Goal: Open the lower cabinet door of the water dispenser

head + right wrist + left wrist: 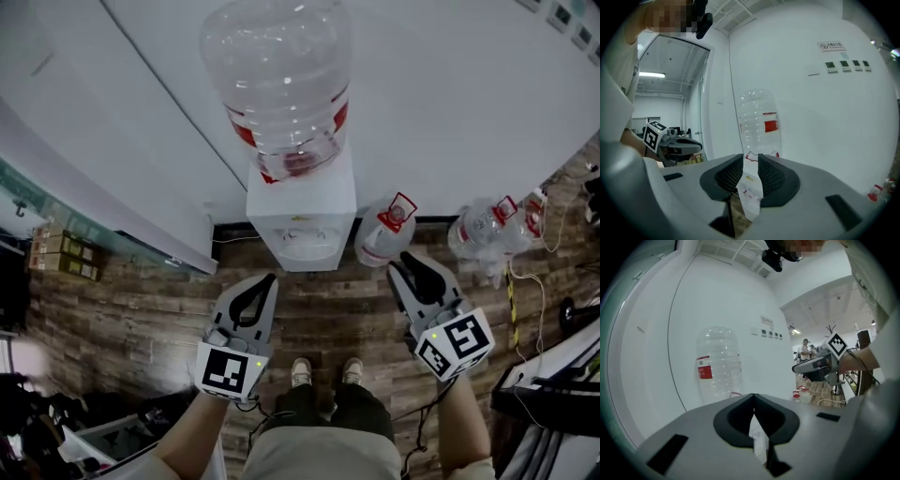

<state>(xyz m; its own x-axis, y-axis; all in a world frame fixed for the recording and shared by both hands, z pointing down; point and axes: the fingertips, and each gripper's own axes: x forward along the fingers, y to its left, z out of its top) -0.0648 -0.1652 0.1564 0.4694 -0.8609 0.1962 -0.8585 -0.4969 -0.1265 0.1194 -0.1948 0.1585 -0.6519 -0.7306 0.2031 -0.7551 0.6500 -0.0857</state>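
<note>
Left gripper [270, 278]: jaws together, tips meeting, nothing between them. It is held level out in front, at the head view's left, aimed at the dispenser [300, 211] and well short of it. In the left gripper view only a thin white sliver of the dispenser shows below the closed tips.

Right gripper [405, 262]: jaws a little apart, pads touching nothing. It is also held out front, just right of the dispenser's line and not in contact. In the right gripper view the dispenser's white front fills the gap between the jaws, with the bottle [759, 124] rising above the tips.

The dispenser stands against the white wall [450, 103], centred ahead of the person's shoes [301, 372], between the two grippers and beyond both. From above only its top and tap recess show. The lower door faces the person but is hidden in the head view, and I cannot make out its seam or handle in either gripper view.

Two spare bottles [384, 230] lie on the wood floor [150, 309], right of the dispenser.
</note>
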